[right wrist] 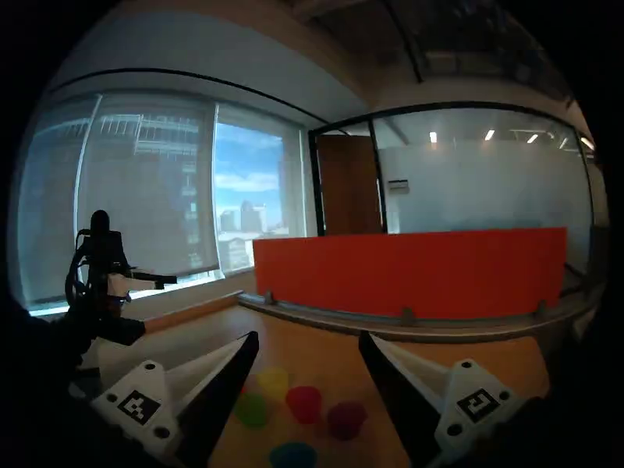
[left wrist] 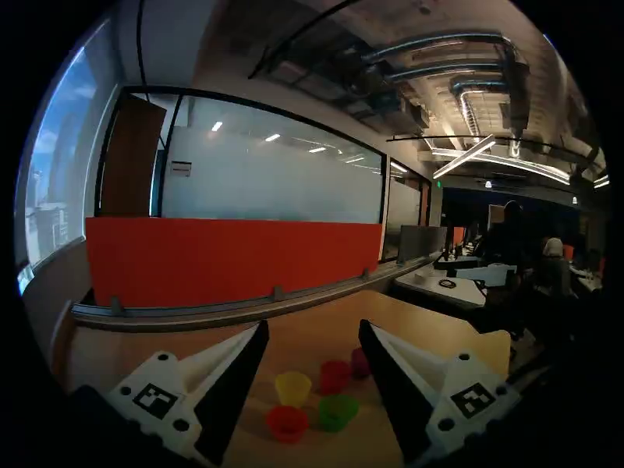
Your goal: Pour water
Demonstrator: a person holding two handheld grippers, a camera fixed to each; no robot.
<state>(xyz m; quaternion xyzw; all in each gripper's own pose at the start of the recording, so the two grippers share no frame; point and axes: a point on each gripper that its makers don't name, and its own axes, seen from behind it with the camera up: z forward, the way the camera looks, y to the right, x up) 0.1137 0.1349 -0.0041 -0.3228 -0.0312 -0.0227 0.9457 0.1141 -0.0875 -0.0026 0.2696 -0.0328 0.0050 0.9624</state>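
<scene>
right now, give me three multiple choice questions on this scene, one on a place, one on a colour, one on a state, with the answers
1. The small yellow plastic cup stands:
A) on the floor
B) on the light wooden table
C) on a windowsill

2. In the right gripper view, the small plastic cup nearest the camera is:
A) white
B) black
C) blue

3. The left hand-held gripper is:
A) open, holding nothing
B) shut on a cup
C) shut on a bottle

Answers:
1 B, the cup rests on the bare wood of the tabletop.
2 C, its blue rim shows at the bottom of that view.
3 A, its fingers stand wide apart with nothing between them.
</scene>
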